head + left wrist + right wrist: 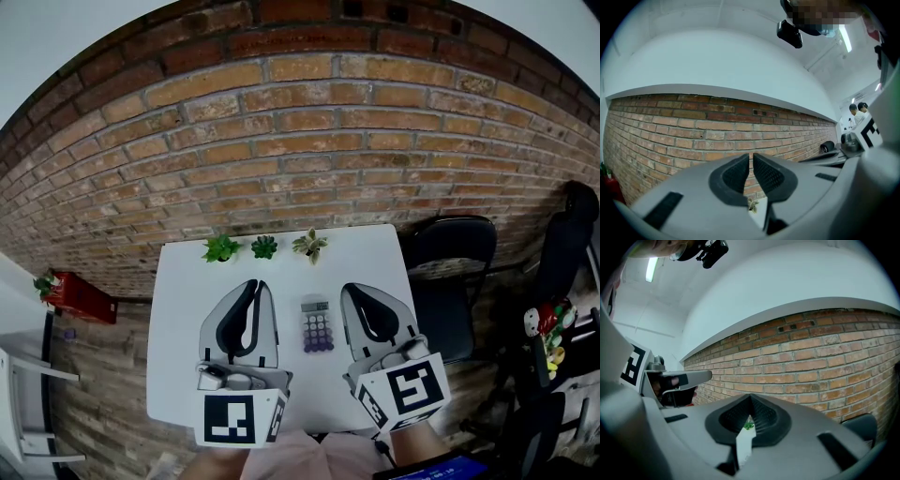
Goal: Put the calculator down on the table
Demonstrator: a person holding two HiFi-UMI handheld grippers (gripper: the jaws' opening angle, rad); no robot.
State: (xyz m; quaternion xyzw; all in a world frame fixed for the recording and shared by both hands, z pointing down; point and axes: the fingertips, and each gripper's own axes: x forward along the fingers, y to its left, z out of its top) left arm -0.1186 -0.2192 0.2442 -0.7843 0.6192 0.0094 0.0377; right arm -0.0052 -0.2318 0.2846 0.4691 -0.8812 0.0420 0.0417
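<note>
The calculator [317, 325], grey with purple keys, lies flat on the white table [183, 366] between my two grippers, touching neither. My left gripper [254, 283] rests to its left. In the left gripper view its jaws [751, 155] stand all but together, with a thin slit at the tips and nothing in it. To the calculator's right my right gripper [351, 287] is shut and empty, its tips meeting in the right gripper view [750, 397]. Both point toward the brick wall.
Three small potted plants [221, 248] [264, 247] [310, 244] line the table's far edge against the brick wall [309, 141]. A black chair [452, 251] stands right of the table. A red box [82, 297] sits on the floor at the left.
</note>
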